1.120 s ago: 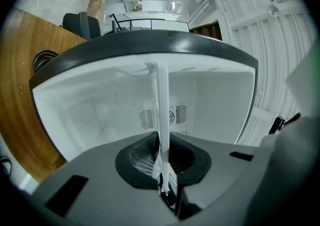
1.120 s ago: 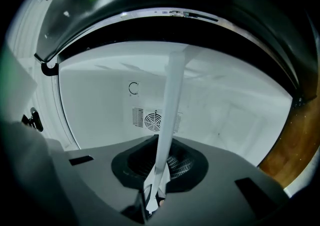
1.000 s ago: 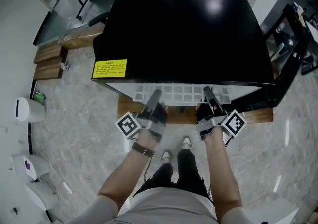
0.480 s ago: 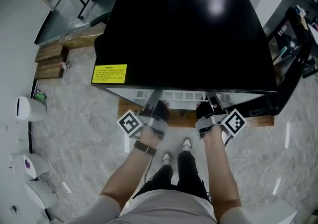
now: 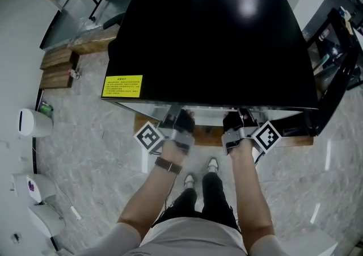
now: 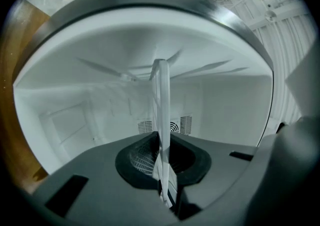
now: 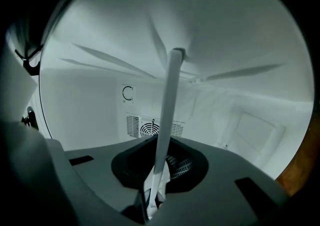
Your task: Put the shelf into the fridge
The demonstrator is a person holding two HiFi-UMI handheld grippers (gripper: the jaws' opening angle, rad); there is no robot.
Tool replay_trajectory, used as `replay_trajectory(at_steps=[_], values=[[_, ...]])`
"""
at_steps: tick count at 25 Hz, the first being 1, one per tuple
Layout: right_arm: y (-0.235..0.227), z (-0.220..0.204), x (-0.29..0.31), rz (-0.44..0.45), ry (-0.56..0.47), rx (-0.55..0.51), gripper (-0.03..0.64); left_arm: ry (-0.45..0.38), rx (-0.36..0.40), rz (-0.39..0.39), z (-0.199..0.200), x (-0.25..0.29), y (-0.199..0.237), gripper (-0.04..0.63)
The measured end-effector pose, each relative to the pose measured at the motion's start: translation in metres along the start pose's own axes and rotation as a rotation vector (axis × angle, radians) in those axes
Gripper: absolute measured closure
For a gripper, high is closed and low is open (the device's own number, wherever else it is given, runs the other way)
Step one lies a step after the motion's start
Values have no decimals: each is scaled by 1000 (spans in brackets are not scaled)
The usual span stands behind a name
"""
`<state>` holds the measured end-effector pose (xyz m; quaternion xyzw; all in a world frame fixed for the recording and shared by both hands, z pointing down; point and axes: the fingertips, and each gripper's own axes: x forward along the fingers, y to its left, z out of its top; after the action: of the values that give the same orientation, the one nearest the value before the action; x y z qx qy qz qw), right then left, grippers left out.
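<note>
The black fridge (image 5: 210, 39) stands open toward me, its white inside filling both gripper views. The white shelf (image 6: 161, 120) shows edge-on as a thin band running into the cavity, and appears the same way in the right gripper view (image 7: 167, 115). My left gripper (image 6: 167, 197) is shut on the shelf's near edge. My right gripper (image 7: 152, 197) is shut on that same edge further right. In the head view both grippers (image 5: 174, 117) (image 5: 241, 117) reach under the fridge's front lip, which hides their tips and the shelf.
A vent grille (image 7: 150, 129) sits low on the fridge's back wall. A yellow label (image 5: 122, 85) marks the fridge's top left corner. The fridge rests on a wooden platform (image 5: 210, 135). Its door (image 5: 334, 67) hangs open at the right. A white bin (image 5: 31, 123) stands far left.
The shelf has slid deeper into the fridge. Its white grid, visible in front a second ago, is now hidden under the top. Both grippers moved forward with it.
</note>
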<state>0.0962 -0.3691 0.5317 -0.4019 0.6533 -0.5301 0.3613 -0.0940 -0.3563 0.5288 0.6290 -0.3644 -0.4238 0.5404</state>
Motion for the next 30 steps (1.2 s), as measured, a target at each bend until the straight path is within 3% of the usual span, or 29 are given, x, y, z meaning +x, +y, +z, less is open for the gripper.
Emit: replay_trajectory(at_steps=[19,30], values=[[-3,6,2,47,-56,13,569,-9,32,-49,-3,5,-2,569],[-3,-6,-27,4,-38,0,568,29,17,-22,-23,-16,-5,563]])
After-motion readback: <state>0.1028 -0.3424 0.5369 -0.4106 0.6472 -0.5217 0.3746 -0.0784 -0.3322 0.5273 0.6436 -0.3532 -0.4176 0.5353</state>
